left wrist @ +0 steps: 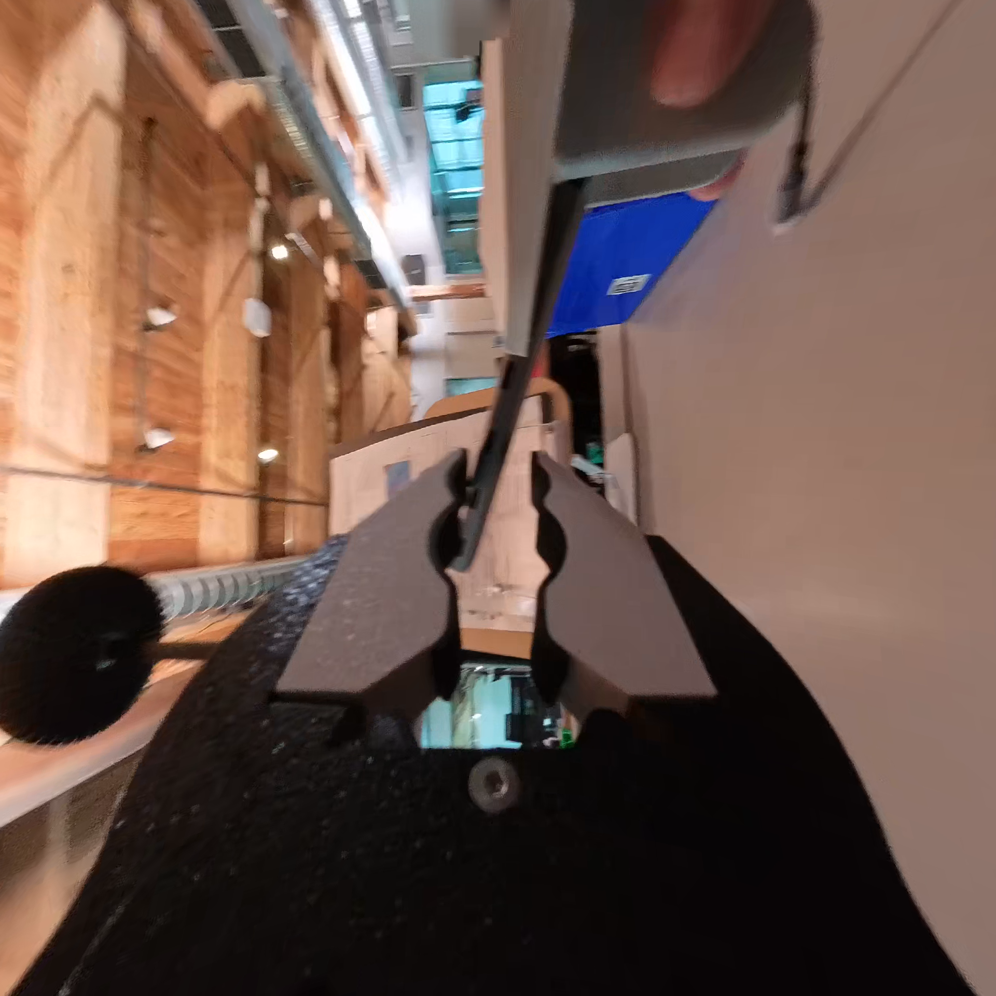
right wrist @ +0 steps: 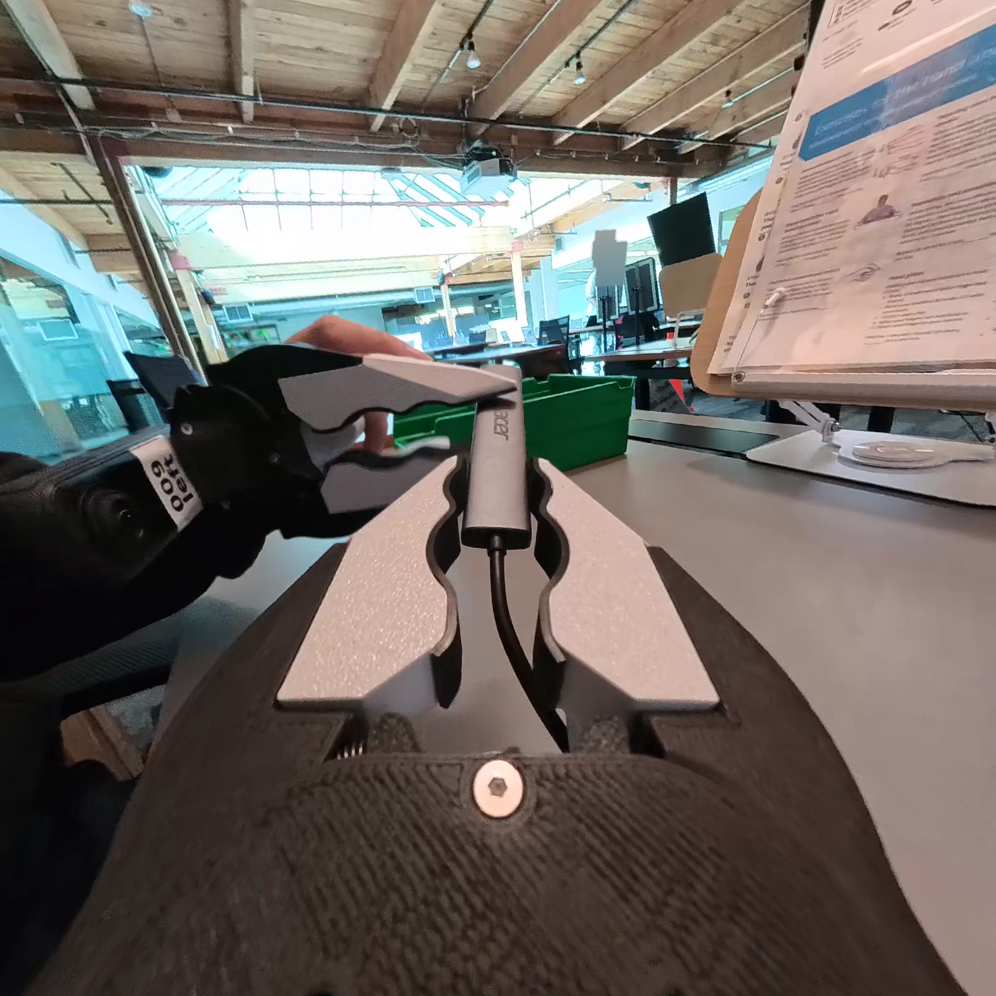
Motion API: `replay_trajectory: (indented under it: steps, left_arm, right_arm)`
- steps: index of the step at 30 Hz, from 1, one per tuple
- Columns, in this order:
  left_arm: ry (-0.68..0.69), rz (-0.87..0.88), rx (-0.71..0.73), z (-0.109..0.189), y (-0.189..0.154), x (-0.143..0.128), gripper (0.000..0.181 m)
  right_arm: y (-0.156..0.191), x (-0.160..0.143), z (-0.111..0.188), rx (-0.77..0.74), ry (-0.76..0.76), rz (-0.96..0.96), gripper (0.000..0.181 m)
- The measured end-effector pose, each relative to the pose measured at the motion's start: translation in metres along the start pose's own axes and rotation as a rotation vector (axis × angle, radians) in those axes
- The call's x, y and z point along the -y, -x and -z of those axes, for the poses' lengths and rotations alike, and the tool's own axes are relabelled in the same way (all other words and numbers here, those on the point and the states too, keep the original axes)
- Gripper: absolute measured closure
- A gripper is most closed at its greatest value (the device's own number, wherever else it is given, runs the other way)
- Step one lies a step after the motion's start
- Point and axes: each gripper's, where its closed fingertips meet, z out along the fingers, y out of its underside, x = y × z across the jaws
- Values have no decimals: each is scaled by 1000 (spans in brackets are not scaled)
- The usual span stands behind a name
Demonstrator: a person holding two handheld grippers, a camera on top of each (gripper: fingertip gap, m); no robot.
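My right gripper (right wrist: 497,474) pinches a grey hub (right wrist: 495,474), its black cable (right wrist: 506,609) trailing back toward me. My left gripper (right wrist: 426,426) stands spread around the hub's far tip. Beyond, a green bin (right wrist: 571,426) sits on the grey desk (right wrist: 754,566).

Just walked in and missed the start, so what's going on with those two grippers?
A person works two handheld grippers above a grey desk. The right gripper is shut on a slim grey hub, its black cable trailing back between the fingers. The left gripper reaches in from the left, open, its upper finger at the hub's far tip. A green bin sits behind.
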Motion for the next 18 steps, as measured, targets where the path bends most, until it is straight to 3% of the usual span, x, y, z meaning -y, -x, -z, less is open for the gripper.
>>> replay_trajectory:
  steps: [1,8,14,18]
  left_arm:
    - [13,-8,33,-2,2,-1,169]
    - [8,88,86,-4,9,8,172]
    - [18,188,66,-12,9,19,172]
    - [-3,152,57,-16,9,30,173]
  right_arm:
    - [-1,-2,-1,-11,11,7,160]
    - [5,12,5,8,-104,-9,156]
    - [-5,4,3,-123,-54,157,154]
    - [-6,24,14,-154,-177,173,155]
